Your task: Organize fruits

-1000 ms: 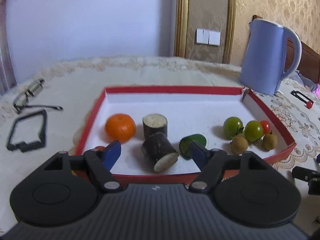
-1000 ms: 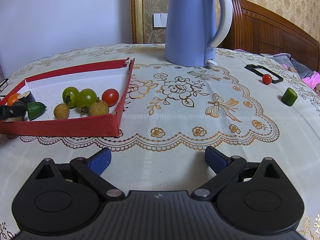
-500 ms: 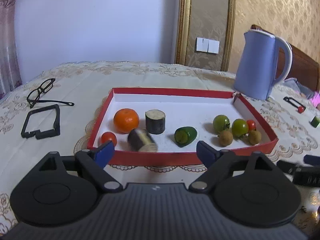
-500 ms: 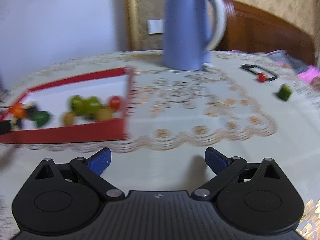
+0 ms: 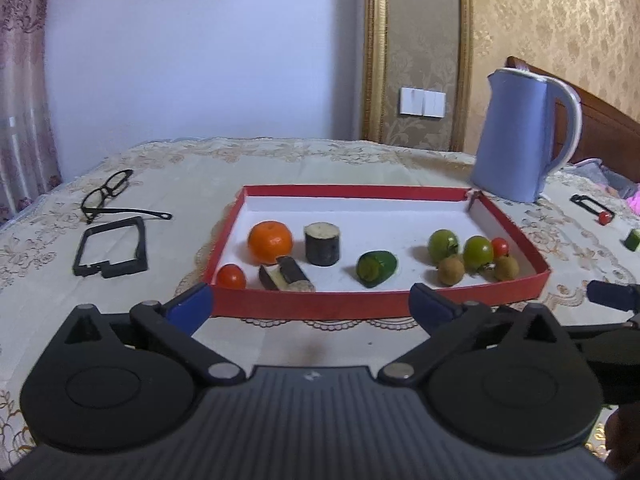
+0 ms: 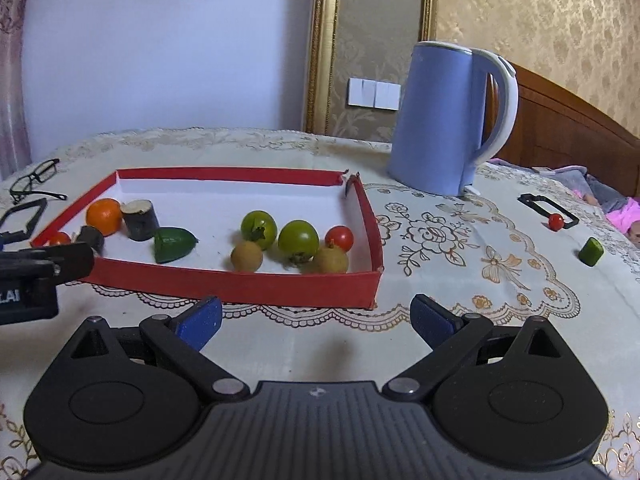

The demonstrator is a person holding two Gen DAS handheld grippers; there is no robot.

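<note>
The left claw [image 5: 310, 304] hung clear of the red tray [image 5: 360, 308] on its near side, jaws opening wide with nothing between them, where a second before they had straddled a dark chunk [image 5: 286, 278] inside; that chunk lay tipped on the tray floor between the orange [image 5: 270, 242] and a red tomato [image 5: 231, 277], so that placement looked finished. The right claw [image 6: 316, 320] was also spread and empty, and had swung to face the tray. A tomato [image 6: 556, 222] and a green piece [image 6: 591, 251] sat loose on the cloth, well apart to its right.
</note>
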